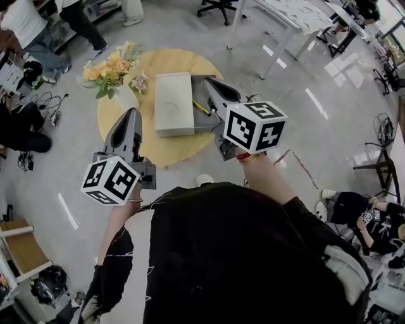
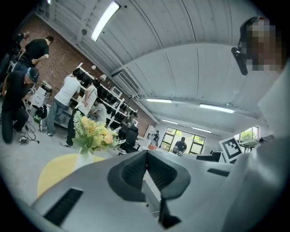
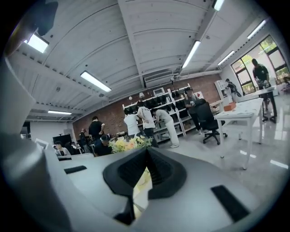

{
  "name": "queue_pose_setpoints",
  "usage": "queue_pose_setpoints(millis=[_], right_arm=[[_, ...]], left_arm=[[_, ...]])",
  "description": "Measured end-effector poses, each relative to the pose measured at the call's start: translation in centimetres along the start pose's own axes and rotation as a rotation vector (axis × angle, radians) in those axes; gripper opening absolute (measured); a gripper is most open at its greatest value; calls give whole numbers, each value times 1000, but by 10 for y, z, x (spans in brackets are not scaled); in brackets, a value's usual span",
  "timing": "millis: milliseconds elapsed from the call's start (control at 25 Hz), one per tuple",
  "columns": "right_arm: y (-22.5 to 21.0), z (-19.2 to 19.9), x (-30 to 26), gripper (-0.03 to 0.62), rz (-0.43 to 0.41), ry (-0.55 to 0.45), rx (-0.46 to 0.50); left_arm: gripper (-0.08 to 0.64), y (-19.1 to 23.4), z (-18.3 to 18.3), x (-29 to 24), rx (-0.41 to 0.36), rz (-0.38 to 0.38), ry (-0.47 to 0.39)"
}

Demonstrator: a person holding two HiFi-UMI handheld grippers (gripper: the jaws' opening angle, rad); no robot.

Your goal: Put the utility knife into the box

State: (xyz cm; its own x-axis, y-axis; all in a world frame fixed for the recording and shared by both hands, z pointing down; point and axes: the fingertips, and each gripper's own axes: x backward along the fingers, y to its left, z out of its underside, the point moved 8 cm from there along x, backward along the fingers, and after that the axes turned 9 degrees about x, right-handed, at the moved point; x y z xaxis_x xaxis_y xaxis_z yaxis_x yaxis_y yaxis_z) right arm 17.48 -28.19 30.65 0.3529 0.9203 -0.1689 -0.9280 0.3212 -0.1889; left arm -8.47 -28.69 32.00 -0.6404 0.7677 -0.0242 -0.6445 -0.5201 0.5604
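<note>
- Left tool (image 1: 131, 114): jaws pressed together, empty, over the bench's (image 1: 171, 152) near-left edge.
- Right tool (image 1: 210, 82): jaws pressed together, empty.
- Utility knife (image 1: 201, 107): yellow, lying just right of the white box (image 1: 173, 103), beside the right tool.
- Bench: round, pale wood; flowers (image 1: 111, 68) at its left.
- Room: glossy grey floor (image 1: 304, 76), white desk (image 1: 288, 16), people (image 1: 28, 28) standing about.

Evenly bright, lit from above by long white fluorescent ceiling tubes (image 2: 105, 20) plus daylight through tall paned windows (image 2: 195, 144). Pale glare streaks on the glossy grey floor (image 1: 316, 101); shadows faint. Bowed and black-cornered at the edges (both gripper views). Soft focus on the near grey plastic left gripper (image 2: 146, 152).
</note>
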Motion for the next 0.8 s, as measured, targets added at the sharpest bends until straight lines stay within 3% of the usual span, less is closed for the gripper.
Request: queue_pose_setpoints(millis=[320, 800], right_arm=[[38, 20, 47, 5, 61, -8, 2], [90, 57, 93, 5, 70, 27, -1]], left_arm=[[11, -11, 10, 46, -29, 21, 25], [11, -19, 29, 111, -22, 29, 60]])
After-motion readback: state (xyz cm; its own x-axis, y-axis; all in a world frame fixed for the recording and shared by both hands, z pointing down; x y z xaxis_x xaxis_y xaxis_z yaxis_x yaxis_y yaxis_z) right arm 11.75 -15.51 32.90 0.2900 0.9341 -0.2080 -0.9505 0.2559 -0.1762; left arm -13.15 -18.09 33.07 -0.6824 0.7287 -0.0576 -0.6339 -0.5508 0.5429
